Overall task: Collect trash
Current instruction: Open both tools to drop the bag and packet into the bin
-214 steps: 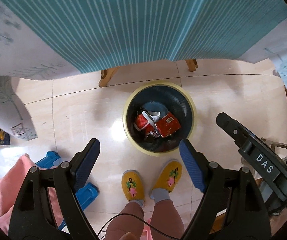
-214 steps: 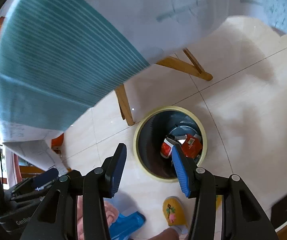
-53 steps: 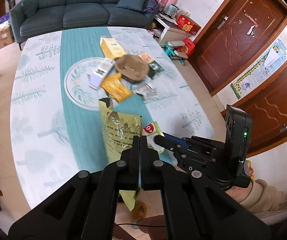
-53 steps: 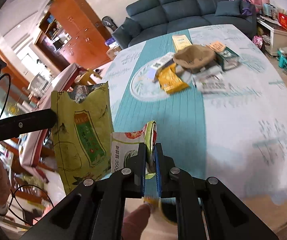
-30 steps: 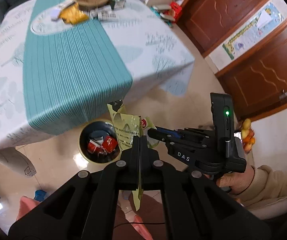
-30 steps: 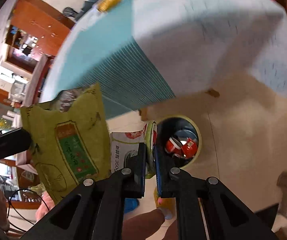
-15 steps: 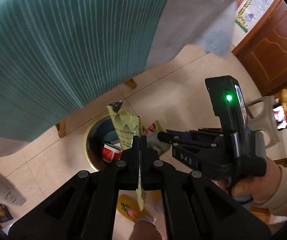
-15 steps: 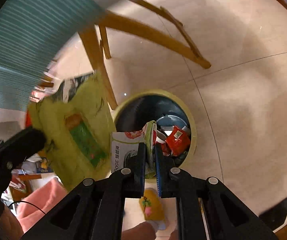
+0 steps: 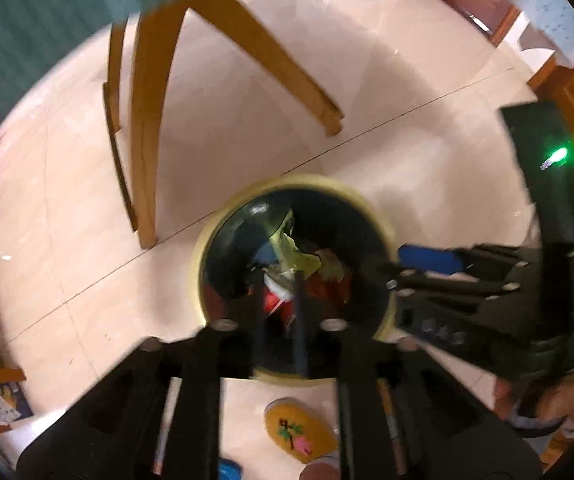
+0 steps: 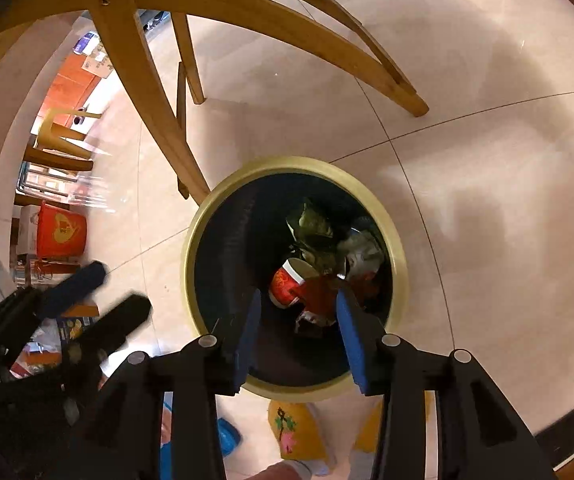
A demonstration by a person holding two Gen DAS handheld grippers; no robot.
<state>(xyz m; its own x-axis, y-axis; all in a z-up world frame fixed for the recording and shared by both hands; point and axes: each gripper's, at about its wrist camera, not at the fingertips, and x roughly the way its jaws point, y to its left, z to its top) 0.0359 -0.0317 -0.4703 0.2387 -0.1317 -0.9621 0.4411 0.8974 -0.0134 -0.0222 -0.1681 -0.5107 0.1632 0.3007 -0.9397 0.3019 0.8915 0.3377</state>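
Writing cannot be read on any wrapper. Both tongs, left tongs [image 9: 278, 300] and right tongs [image 10: 297, 320], hang open above the bin [image 10: 401, 268]; the green wrapper [image 10: 311, 226] lies inside, below them.

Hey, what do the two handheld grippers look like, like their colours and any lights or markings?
Both are black plastic frames with silver rivets. The right gripper has blue pads on its two fingers. The left gripper is blurred; its fingers look dark and narrow. A black box above the right gripper shows a green light.

Curved wooden table legs [image 10: 155, 92] stand on the pale tiled floor [image 10: 487, 160]; a red box [image 10: 61, 236] sits far left, yellow slippers [image 9: 301, 434] near.
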